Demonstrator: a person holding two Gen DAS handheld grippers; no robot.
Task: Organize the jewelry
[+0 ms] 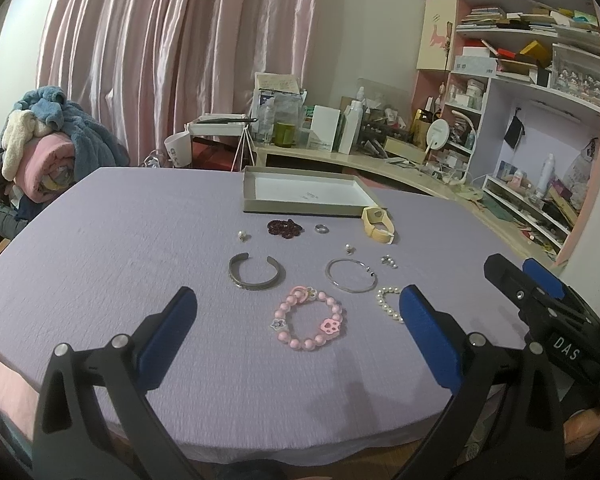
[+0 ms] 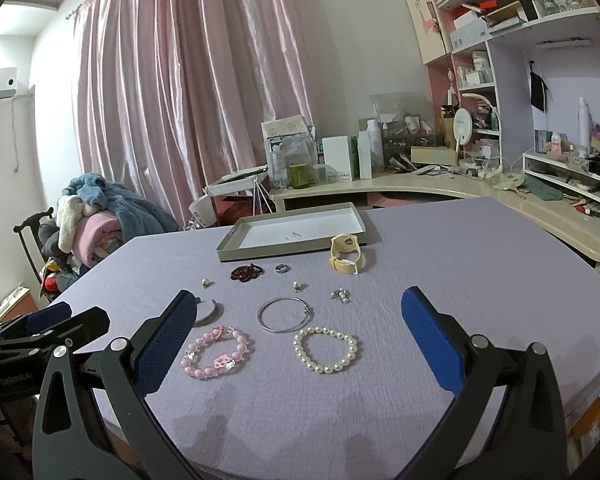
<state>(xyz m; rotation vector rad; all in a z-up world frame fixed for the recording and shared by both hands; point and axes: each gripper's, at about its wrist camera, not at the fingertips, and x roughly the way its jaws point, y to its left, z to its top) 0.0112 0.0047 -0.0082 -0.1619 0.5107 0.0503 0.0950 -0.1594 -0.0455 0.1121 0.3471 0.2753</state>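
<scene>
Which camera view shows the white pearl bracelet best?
The right wrist view: the whole white pearl bracelet lies unobstructed between the open fingers. In the left wrist view, one blue finger pad hides part of it.

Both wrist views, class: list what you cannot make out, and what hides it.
- Cuff: right view, left part behind the right gripper's finger.
- Pearl bracelet: left view, right part behind the left gripper's finger.
- Studs: too small to count.
- Tray print: too small.
</scene>
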